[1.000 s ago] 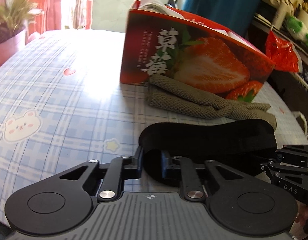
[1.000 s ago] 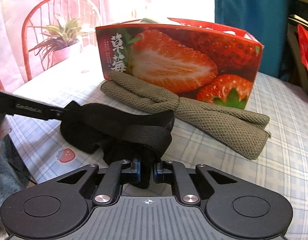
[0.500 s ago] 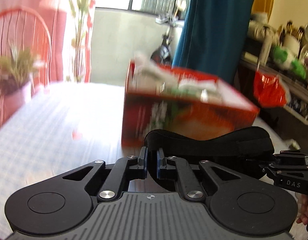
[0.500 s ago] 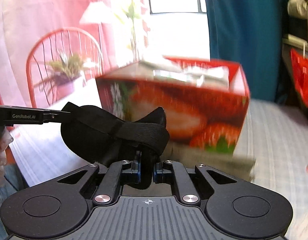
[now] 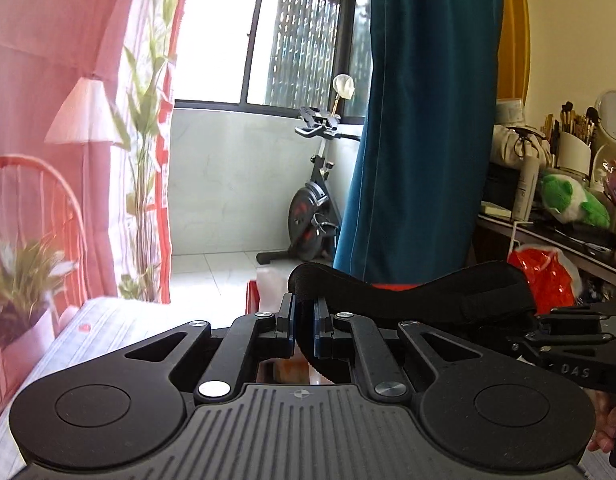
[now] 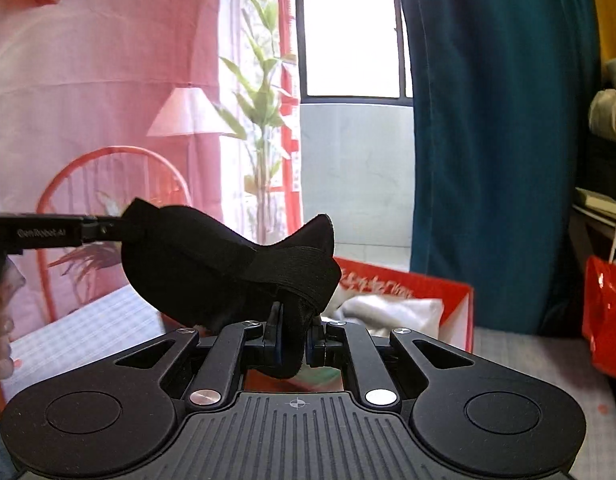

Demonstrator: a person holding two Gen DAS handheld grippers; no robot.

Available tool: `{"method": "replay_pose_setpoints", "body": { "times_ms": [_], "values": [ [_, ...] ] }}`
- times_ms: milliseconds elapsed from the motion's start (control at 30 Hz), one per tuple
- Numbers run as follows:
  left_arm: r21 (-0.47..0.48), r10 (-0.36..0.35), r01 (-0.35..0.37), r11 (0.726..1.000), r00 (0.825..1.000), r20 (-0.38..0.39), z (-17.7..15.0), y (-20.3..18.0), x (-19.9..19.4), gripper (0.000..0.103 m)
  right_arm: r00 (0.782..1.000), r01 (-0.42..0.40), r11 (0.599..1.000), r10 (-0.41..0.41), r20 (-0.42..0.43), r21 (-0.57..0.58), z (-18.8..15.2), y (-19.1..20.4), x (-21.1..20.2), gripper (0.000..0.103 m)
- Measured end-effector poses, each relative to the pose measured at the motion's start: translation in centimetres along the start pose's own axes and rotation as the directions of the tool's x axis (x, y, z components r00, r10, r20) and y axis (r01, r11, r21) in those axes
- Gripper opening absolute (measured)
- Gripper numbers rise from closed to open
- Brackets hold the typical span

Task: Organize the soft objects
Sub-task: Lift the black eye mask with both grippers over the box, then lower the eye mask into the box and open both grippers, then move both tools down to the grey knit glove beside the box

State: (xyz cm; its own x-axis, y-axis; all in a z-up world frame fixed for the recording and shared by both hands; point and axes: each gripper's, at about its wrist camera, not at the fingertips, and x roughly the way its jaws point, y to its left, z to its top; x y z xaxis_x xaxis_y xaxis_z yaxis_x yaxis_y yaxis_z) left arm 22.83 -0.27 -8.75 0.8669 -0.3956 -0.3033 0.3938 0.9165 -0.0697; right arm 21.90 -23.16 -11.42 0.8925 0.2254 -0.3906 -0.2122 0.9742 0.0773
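Tongs on both sides grip one soft black padded cloth band (image 5: 412, 300), each pair squeezed together on its own end. The left tongs (image 5: 303, 330) pinch the end near them, and the band stretches away to the right, where the right tongs (image 5: 548, 330) bite the far end. In the right view, the right tongs (image 6: 293, 338) clamp a folded bit of the band (image 6: 227, 272), and the left tongs (image 6: 103, 228) come in from the left to hold the other tip. Two grips keep the floppy band spread out, so it does not sag or fold over.

The band hangs in the air, up above the counter with the blue checked cloth (image 6: 79, 328). Just past the right tongs sits the red cardboard strawberry box (image 6: 428, 284), open on top, with white soft things (image 6: 388, 308) already inside. My guess is that the band goes in there next, so it is held high enough to clear the box's rim.
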Motion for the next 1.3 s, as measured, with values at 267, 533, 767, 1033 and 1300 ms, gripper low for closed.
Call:
{"method": "replay_pose_setpoints", "body": {
  "times_ms": [267, 533, 767, 1033, 1300],
  "values": [
    [-0.003, -0.004, 0.003, 1.0, 0.992, -0.128, -0.1, -0.2, 6.1, 0.009, 0.99, 0.058, 0.991, -0.042, -0.131, 0.122, -0.2, -3.3, 5.9, 0.009],
    [0.008, -0.002, 0.004, 1.0, 0.973, -0.23, -1.9, 0.6, 8.7, 0.01, 0.971, 0.099, 0.981, -0.057, -0.233, 0.17, -2.7, -4.2, 8.1, 0.02],
    [0.027, 0.002, 0.005, 1.0, 0.968, -0.25, -2.1, 0.9, 8.7, 0.043, 0.969, 0.171, 0.985, -0.162, -0.189, 0.032, -3.8, -3.0, 6.9, 0.066],
    [0.015, 0.042, -0.04, 0.999, 0.974, -0.224, -2.2, 0.7, 7.5, 0.102, 0.97, 0.209, 0.978, -0.208, -0.129, -0.006, -4.2, -2.7, 5.0, 0.103],
    [0.066, 0.149, -0.137, 0.988, 0.957, -0.249, -2.9, 0.3, 7.1, 0.103, 0.963, 0.246, 0.969, -0.243, -0.12, 0.009, -5.7, -3.0, 3.3, 0.103]
  ]
}}
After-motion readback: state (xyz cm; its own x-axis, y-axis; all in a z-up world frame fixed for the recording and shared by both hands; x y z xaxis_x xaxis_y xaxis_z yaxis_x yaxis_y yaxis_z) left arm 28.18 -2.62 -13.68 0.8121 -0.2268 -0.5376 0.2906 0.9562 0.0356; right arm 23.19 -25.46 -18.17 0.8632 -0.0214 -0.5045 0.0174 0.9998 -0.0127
